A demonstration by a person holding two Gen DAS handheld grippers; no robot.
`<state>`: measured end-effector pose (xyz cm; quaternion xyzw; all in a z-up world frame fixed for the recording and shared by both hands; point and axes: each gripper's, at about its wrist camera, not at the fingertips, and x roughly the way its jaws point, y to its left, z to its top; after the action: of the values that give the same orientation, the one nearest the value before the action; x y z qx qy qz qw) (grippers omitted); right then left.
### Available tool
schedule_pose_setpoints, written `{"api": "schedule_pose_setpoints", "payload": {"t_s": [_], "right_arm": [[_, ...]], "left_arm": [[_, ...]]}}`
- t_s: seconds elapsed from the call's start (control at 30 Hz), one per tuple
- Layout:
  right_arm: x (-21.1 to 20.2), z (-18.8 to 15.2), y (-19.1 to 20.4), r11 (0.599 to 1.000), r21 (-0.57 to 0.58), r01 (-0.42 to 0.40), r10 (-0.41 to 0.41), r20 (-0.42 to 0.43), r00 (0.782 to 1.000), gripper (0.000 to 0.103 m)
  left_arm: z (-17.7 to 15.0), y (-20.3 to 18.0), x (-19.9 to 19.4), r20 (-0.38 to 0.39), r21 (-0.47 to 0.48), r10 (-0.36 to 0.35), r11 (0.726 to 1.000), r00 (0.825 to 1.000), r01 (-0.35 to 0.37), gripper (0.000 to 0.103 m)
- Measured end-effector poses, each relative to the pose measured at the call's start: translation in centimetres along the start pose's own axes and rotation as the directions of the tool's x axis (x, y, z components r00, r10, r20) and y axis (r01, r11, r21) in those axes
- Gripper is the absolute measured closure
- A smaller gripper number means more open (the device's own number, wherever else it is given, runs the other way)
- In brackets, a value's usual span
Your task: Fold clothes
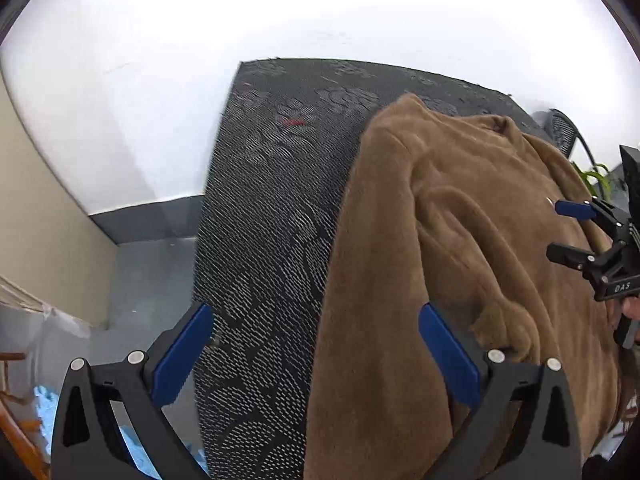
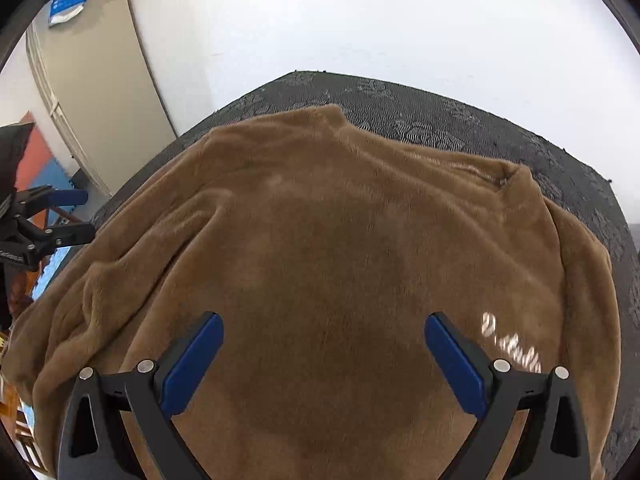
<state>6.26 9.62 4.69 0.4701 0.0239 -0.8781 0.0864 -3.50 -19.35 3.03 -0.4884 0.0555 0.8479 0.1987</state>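
Note:
A brown fleece sweater (image 2: 328,248) lies spread on a dark patterned table (image 2: 440,116), collar toward the far edge, white lettering (image 2: 512,348) on its right side. My right gripper (image 2: 324,340) is open and empty, hovering above the sweater's middle. In the left wrist view the sweater (image 1: 460,240) covers the right half of the table (image 1: 272,208), one sleeve folded over the body. My left gripper (image 1: 316,332) is open and empty above the sweater's left edge. The right gripper (image 1: 560,228) shows at the right edge there; the left gripper (image 2: 84,216) shows at the left edge of the right view.
A white wall (image 1: 280,12) stands behind the table. A beige door or panel (image 1: 44,208) and grey floor (image 1: 148,272) lie to the left. Wooden furniture (image 1: 20,432) and a blue mat (image 1: 44,404) are at lower left. A dark chair (image 1: 564,132) and a plant (image 1: 596,176) stand at right.

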Motion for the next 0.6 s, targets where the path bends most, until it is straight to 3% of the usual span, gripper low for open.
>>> {"api": "schedule_pose_setpoints", "payload": {"t_s": [0.2,0.37,0.5,0.53,0.6], "right_arm": [[-1.5,-2.3,0.0,1.0,0.007,0.001,-0.002,0.015,1.0,0.001],[-1.1,-3.4,-1.0,0.998,0.055,0.003,-0.003,0.005,1.0,0.001],[-0.3,-3.9,-2.5,0.991,0.129,-0.02,0.021,-0.008,1.0,0.001],[-0.3,-4.0,-2.7,0.991,0.134,-0.02,0.02,-0.004,1.0,0.001],[-0.4,-4.2,-3.0,0.989,0.144,-0.02,0.019,0.003,1.0,0.001]], "left_arm": [[-0.2,-0.3,2.2,-0.052,0.039,-0.098,0.994,0.994,0.1,0.0],[-0.3,-1.0,2.7,-0.065,0.077,-0.075,0.994,0.995,0.08,0.0],[-0.3,-0.2,2.3,-0.071,0.059,-0.128,0.989,0.989,0.132,0.002],[-0.3,0.1,2.1,-0.071,0.052,-0.146,0.987,0.987,0.15,0.01],[-0.1,0.7,1.8,-0.083,0.043,-0.157,0.986,0.984,0.161,0.051]]}}
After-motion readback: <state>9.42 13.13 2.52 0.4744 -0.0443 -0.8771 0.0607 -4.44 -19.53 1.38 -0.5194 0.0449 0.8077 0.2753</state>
